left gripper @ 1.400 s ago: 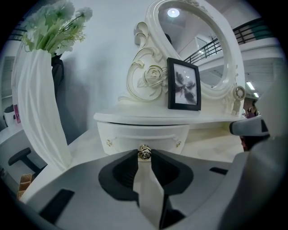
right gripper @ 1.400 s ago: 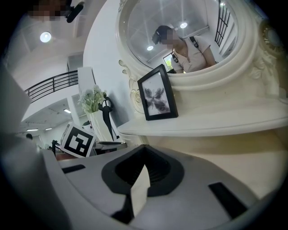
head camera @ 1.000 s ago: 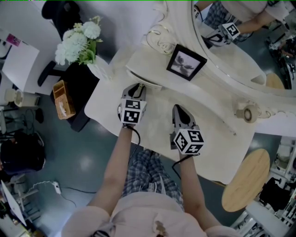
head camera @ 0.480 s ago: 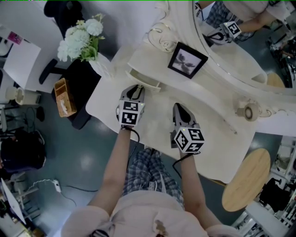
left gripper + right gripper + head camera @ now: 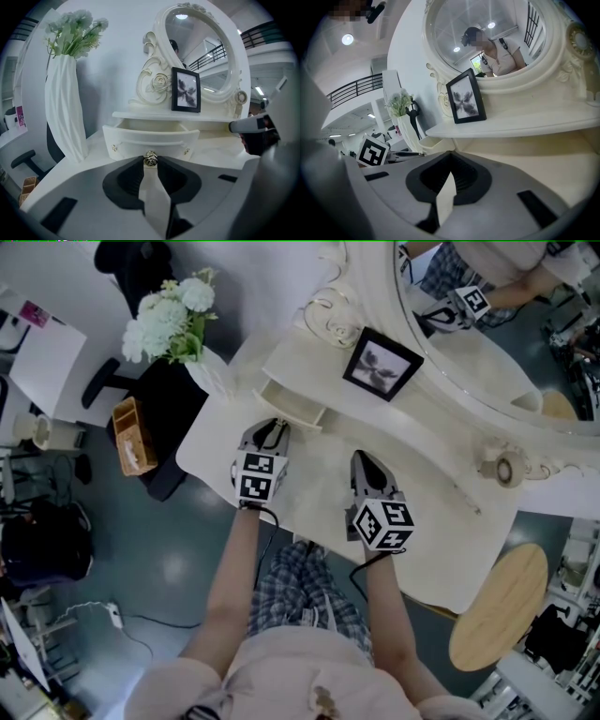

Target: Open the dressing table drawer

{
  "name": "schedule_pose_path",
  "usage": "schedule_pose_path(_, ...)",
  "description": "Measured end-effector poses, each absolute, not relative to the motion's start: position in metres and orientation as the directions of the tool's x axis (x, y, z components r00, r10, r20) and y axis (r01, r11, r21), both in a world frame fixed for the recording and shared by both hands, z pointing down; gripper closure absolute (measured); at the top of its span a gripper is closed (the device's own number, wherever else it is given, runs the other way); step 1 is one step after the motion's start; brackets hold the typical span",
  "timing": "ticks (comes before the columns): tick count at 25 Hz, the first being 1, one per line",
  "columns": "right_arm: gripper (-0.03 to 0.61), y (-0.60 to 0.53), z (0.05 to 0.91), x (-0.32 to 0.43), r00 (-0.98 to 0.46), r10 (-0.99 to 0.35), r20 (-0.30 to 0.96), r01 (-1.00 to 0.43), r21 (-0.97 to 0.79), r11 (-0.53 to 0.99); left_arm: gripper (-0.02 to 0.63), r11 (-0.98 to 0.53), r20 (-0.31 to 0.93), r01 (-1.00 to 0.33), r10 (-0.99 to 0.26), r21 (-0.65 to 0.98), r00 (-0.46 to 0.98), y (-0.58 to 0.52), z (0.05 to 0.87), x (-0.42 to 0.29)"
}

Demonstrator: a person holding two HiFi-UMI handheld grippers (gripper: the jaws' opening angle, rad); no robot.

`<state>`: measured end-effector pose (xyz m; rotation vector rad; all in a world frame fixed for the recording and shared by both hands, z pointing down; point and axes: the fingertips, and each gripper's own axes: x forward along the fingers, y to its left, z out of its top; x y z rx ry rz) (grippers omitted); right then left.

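Note:
The small white drawer (image 5: 292, 408) under the dressing table's shelf stands partly pulled out; in the left gripper view its curved front (image 5: 150, 140) faces me and the hollow inside shows behind it. My left gripper (image 5: 274, 431) is shut on the drawer's little gold knob (image 5: 150, 158), which sits pinched between the jaw tips (image 5: 150, 162). My right gripper (image 5: 362, 461) hovers over the tabletop to the right of the drawer, its jaws (image 5: 449, 171) shut with nothing in them.
A white vase of flowers (image 5: 201, 372) stands just left of the drawer. A black picture frame (image 5: 380, 365) sits on the shelf in front of the oval mirror (image 5: 487, 334). A round ornament (image 5: 502, 468) is at the right, a wooden stool (image 5: 497, 607) beyond the table edge.
My left gripper has drawn back toward the person with the knob in it, and the drawer has slid farther out. The right gripper has stayed put.

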<state>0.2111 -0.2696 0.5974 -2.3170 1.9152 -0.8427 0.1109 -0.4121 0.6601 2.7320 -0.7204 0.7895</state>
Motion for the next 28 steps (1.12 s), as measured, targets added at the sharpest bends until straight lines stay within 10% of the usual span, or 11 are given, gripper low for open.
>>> schedule_pose_path(15, 0.563, -0.268, 0.597, 0.209, 0.104, -0.917, 0.385, -0.906, -0.344, -0.247, 0.503, -0.867, 0.525, -0.491, -0.38, 0.085, 0.762, -0.406, 0.66, 0.104)
schedule_pose_path(21, 0.563, -0.261, 0.591, 0.21, 0.118, -0.917, 0.382, -0.904, -0.341, -0.259, 0.296, -0.876, 0.493, -0.467, -0.355, 0.121, 0.794, -0.396, 0.65, 0.1)
schedule_pose_path(28, 0.563, -0.252, 0.576, 0.22, 0.151, -0.922, 0.357, -0.902, -0.333, -0.276, 0.29, -0.857, 0.428, -0.502, -0.412, 0.117, 0.804, -0.395, 0.62, 0.083)
